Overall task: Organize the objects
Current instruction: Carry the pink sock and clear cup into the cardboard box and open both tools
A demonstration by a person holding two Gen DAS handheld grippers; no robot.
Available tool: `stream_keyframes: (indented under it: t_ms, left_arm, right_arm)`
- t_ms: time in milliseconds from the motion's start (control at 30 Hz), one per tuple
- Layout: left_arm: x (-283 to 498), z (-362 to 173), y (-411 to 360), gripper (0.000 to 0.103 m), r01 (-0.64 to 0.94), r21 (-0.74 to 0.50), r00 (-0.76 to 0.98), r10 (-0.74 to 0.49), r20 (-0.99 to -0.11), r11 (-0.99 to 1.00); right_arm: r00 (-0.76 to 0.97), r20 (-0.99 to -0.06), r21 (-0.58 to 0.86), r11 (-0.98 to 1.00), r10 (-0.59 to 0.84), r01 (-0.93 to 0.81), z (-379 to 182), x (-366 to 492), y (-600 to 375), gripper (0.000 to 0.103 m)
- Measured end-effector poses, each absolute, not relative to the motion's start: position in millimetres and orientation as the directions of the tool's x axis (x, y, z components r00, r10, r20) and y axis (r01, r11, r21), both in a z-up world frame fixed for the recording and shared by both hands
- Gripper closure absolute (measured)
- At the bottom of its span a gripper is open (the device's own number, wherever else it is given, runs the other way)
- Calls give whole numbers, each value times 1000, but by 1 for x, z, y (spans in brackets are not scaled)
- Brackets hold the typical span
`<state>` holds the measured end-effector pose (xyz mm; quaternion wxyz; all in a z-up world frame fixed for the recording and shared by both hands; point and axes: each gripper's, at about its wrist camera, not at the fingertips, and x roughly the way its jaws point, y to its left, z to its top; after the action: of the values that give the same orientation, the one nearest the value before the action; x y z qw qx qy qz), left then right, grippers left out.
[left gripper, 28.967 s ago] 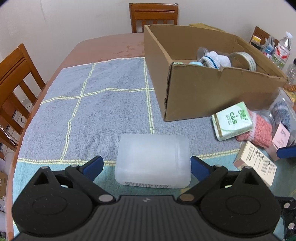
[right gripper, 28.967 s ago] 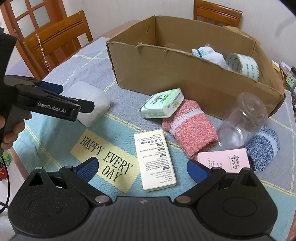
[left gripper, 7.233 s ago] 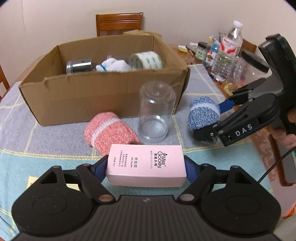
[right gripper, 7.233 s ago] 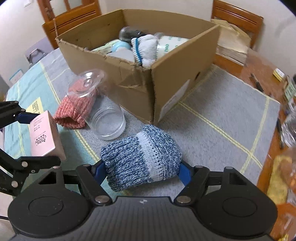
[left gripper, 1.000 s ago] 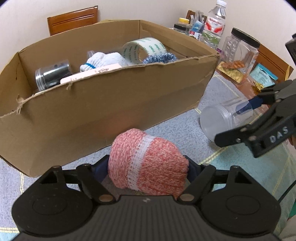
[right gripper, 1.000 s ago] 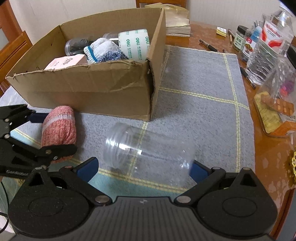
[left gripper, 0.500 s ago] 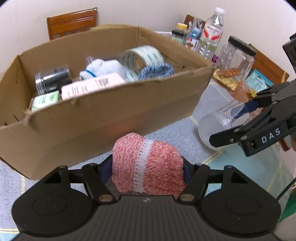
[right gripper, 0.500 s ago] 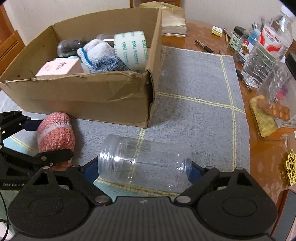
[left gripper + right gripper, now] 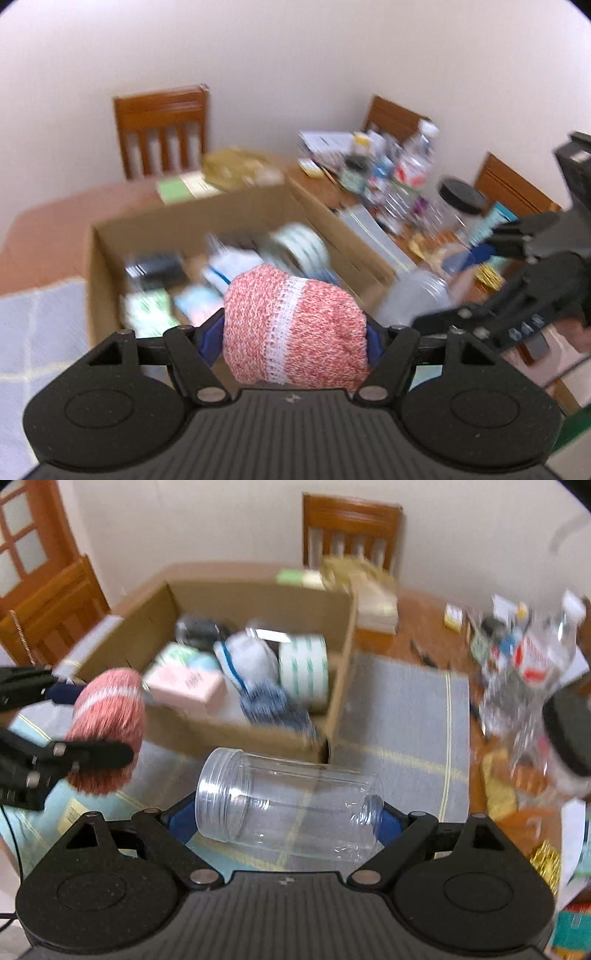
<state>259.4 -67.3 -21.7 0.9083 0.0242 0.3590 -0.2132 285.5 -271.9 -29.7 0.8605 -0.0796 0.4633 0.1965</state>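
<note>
Above the cardboard box (image 9: 207,225): my left gripper (image 9: 295,332) clamps the pink sock roll (image 9: 295,325); my right gripper (image 9: 284,818) clamps the clear jar (image 9: 288,805).

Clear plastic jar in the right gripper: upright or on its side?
On its side. The clear jar lies horizontally between the right gripper pads, open mouth facing left.

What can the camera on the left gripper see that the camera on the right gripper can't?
Only the left wrist view shows the pink sock end to end, squeezed between the left gripper fingers, and the right gripper from the side. Only the right wrist view shows the clear jar pinched end to end in the right gripper, the pink box in the cardboard box, and a window door. Both show the box, sock, jar and tape roll.
</note>
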Motion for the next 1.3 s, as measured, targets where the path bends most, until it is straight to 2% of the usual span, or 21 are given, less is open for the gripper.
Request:
stream_keyframes:
  t_ms: [167,267,333,367,433,633,867,1033,1300]
  left_arm:
    - [297,-11,-54,31,286,-35,712,-236,-661,958]
    - [313,-11,-46,18,227,-11,732,-178,-657,974]
    - [315,-9,-41,6,191,-12,750,-154,-644,981]
    - [312,-8,-39,4,180,-14,758,-147,-636,984]
    - [309,-8,-35,3,162,-15,760,-134,-636,987]
    - [294,-12,-30,3,90,6,737,-63,-673,996]
    - [274,-13,-27,2,-2,-26,713,-17,-700,1000]
    - [264,-17,-33,2,-78,13,677,62,-733,997]
    - [254,-17,-37,2,-103,1,627,66,-776,995]
  right_arm:
    - [538,-783,42,891,311,-453,-5,304,-253,9]
    - [554,-759,51,880,342,-473,2,320,-236,9]
    - [555,-752,60,875,357,-481,4,330,-225,8]
    - [554,-750,66,874,361,-481,5,333,-221,7]
    - [557,-744,75,875,368,-479,7,335,-214,0]
    - [553,-772,59,901,315,-431,8,337,-208,0]
    - [547,-809,54,953,216,-298,7,334,-215,0]
    - [549,-820,37,973,161,-229,1,323,-216,0]
    - [531,-837,27,979,133,-202,-1,304,-212,0]
